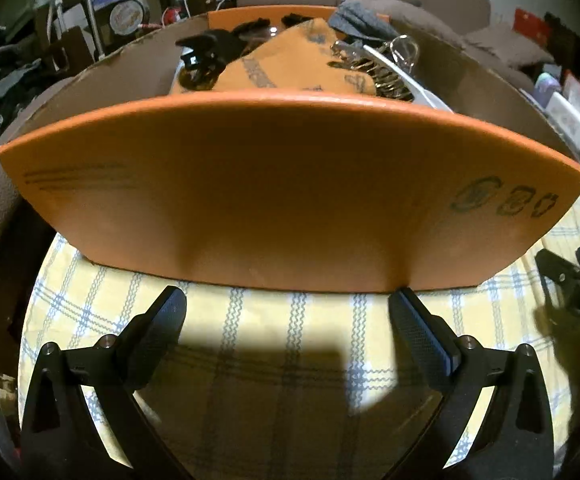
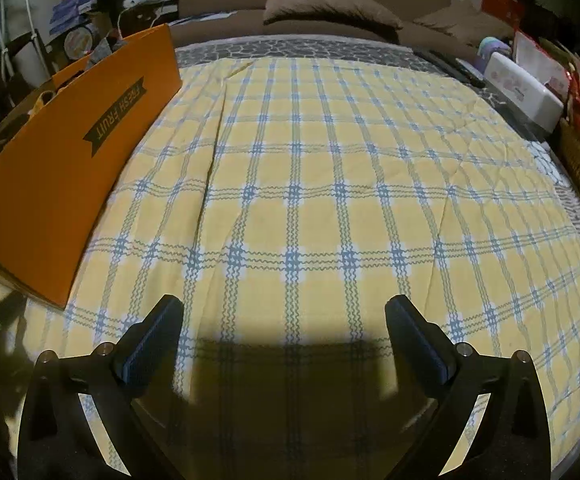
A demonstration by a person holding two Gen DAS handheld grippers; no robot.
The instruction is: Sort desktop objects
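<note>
An orange cardboard box point(image 1: 290, 192) stands right in front of my left gripper point(image 1: 290, 300), which is open and empty, its fingertips almost at the box's near wall. Inside the box I see black clips point(image 1: 205, 48), a bunch of keys point(image 1: 374, 68), a white object and an orange flap. In the right wrist view the same box point(image 2: 61, 168), marked "FRESH FRUIT", stands at the left on the yellow checked cloth point(image 2: 330, 184). My right gripper point(image 2: 283, 312) is open and empty above bare cloth.
A white tissue box point(image 2: 526, 92) and red packages sit at the right edge of the table. A brown sofa with cushions point(image 2: 330, 12) is behind. Clutter fills the left background. The other gripper shows at the right edge of the left wrist view point(image 1: 578, 280).
</note>
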